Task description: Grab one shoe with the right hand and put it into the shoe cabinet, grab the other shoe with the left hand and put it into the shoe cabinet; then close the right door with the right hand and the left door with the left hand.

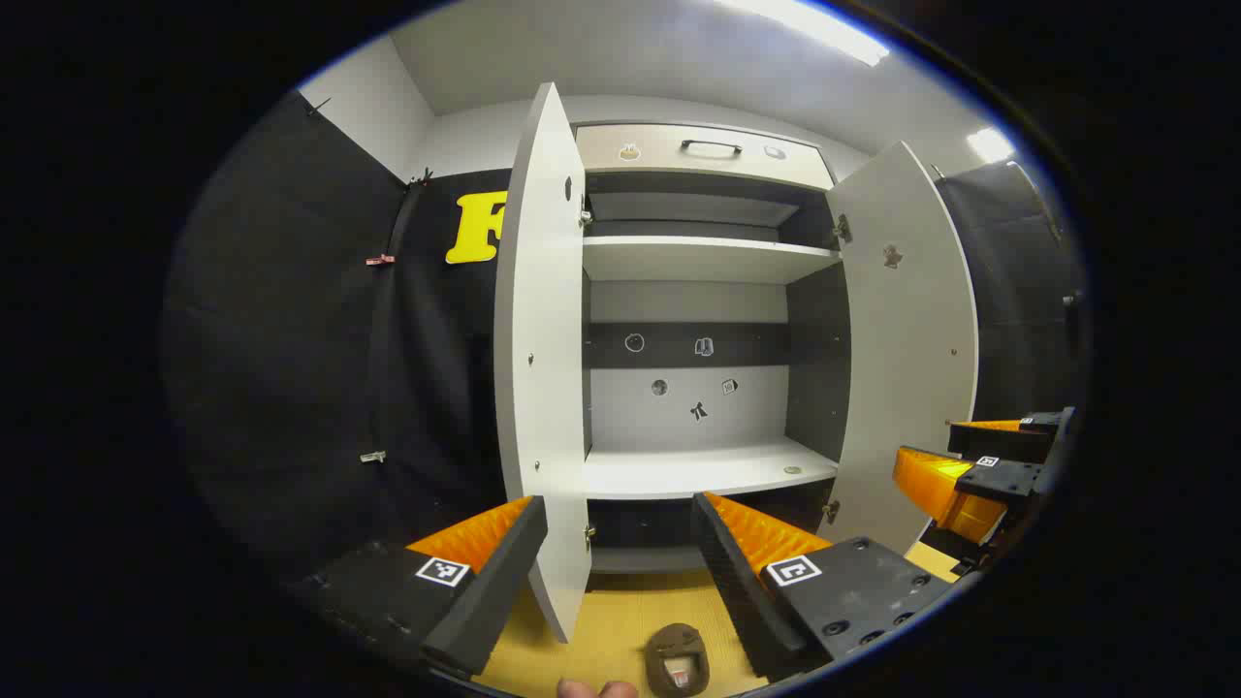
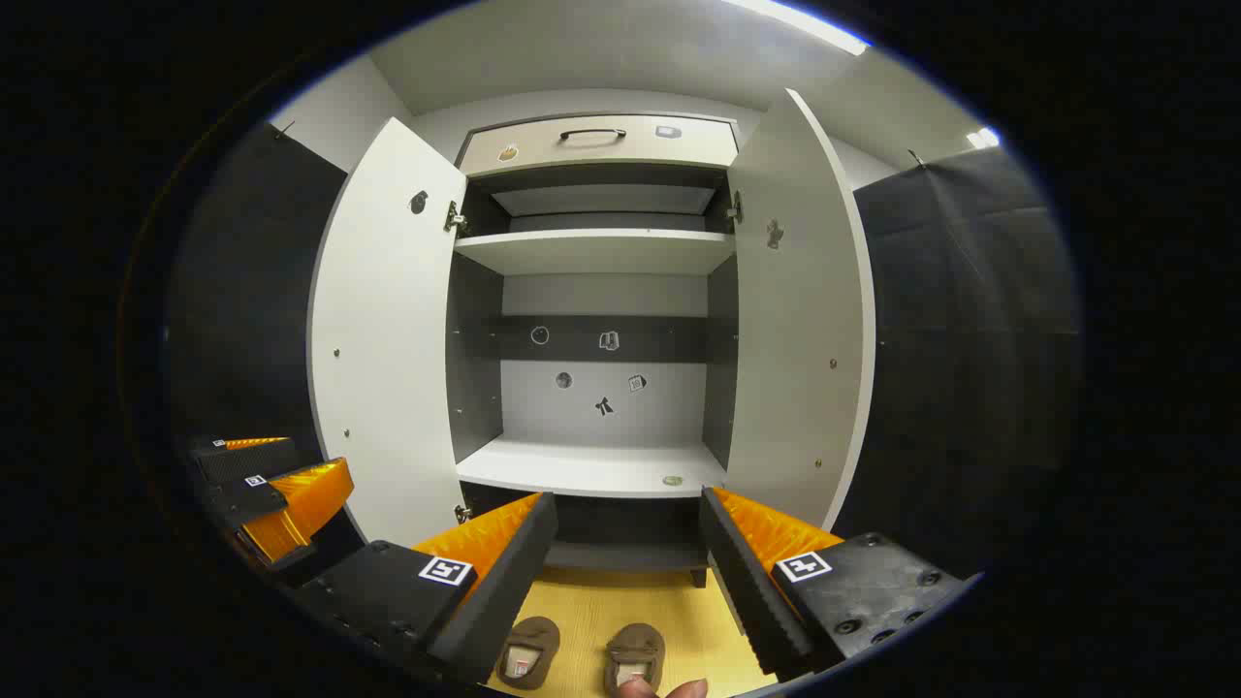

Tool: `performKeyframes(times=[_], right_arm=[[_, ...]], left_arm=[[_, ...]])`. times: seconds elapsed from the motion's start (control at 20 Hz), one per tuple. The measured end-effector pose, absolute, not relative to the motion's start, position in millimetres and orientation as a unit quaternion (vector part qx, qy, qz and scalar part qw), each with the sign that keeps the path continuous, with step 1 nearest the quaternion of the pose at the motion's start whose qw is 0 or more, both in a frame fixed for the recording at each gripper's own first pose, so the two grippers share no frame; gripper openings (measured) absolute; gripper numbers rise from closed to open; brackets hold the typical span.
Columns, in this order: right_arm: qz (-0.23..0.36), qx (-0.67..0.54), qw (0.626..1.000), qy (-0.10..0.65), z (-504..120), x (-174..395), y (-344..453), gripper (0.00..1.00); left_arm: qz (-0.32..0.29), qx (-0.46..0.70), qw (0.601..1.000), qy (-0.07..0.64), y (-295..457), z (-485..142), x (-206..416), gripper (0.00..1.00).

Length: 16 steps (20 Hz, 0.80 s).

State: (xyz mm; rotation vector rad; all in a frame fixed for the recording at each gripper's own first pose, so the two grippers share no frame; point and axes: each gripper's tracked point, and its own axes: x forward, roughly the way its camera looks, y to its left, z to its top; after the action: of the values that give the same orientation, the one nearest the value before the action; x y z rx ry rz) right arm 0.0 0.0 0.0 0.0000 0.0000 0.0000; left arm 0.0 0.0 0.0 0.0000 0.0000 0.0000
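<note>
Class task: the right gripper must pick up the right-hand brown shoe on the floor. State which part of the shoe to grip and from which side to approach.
Grip the shoe across its sides near the opening, coming down from above. It sits flat on the wooden floor with its opening upward and toe toward the cabinet, so its two sides are exposed. The right gripper has open jaws, likely wide enough to straddle it.

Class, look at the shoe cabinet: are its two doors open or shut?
Open. The left door and right door swing outward, showing bare shelves inside.
</note>
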Motion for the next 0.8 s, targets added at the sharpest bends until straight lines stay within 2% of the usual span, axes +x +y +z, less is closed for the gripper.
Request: performKeyframes(times=[0.8], right_arm=[[-0.008, -0.006, 1.000, -0.003, -4.7, 7.0, -5.9, 0.98]], left_arm=[[-0.019, 0.006, 1.000, -0.002, -11.5, -1.3, 11.8, 0.95]])
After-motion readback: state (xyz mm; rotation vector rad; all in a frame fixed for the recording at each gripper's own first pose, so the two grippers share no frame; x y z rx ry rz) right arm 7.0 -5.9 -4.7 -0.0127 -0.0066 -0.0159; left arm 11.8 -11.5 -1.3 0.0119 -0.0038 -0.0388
